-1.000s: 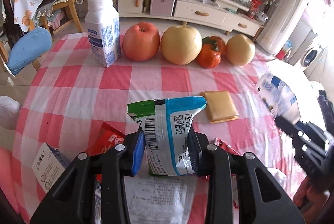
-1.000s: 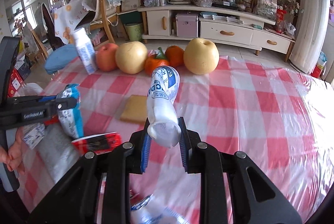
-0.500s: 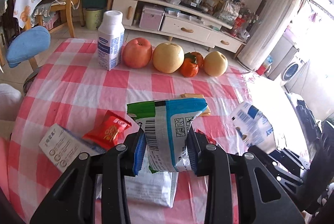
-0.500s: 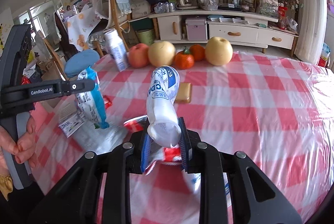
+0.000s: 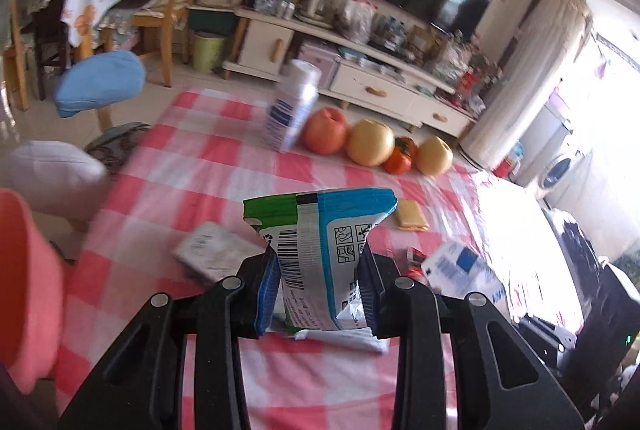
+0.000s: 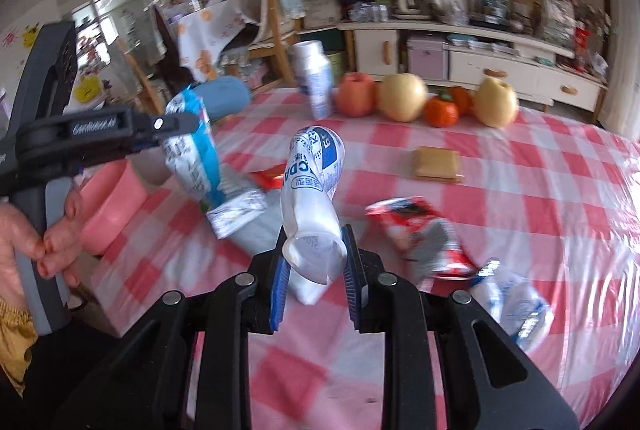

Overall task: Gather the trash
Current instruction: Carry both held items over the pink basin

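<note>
Right wrist view: crumpled white bottle [image 6: 314, 189] upright, long axis vertical, mouth downward.

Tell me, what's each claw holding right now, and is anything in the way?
Left gripper shut on blue-green wrapper. Right gripper shut on crushed white bottle. Pink bin at table edge, path looks clear.
</note>
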The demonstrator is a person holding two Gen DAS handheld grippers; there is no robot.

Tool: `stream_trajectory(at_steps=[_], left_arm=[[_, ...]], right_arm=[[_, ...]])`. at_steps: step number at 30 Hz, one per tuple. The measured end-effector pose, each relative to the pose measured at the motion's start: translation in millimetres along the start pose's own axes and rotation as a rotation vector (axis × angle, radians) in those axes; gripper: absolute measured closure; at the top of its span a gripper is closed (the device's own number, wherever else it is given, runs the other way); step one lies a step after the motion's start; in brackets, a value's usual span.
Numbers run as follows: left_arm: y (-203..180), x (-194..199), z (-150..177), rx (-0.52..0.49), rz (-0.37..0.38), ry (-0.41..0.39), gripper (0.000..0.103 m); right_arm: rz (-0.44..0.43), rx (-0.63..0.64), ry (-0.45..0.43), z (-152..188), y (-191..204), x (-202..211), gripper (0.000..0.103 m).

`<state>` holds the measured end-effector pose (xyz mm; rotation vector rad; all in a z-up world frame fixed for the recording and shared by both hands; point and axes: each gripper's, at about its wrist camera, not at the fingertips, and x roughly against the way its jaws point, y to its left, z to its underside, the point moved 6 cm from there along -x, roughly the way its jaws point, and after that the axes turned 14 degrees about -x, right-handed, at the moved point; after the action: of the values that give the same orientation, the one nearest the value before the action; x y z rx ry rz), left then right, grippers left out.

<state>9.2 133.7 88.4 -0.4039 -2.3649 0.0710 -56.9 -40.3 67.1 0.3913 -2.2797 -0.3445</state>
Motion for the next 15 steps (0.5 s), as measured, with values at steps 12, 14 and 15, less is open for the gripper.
stream_trajectory(at_steps=[12, 14, 15], left_arm=[[135, 82, 8, 0.209, -0.11, -0.117, 0.067], [159, 94, 13, 0.245, -0.142, -0.133, 0.067], [173, 101, 16, 0.265, -0.165, -0.142, 0.067]], right_arm=[[-0.189, 0.168, 0.061, 11, 155, -30, 0.077], [-0.219, 0.202, 0.073, 12, 185, -37, 0.077], [-0.232, 0.223, 0.079, 14, 200, -41, 0.077]])
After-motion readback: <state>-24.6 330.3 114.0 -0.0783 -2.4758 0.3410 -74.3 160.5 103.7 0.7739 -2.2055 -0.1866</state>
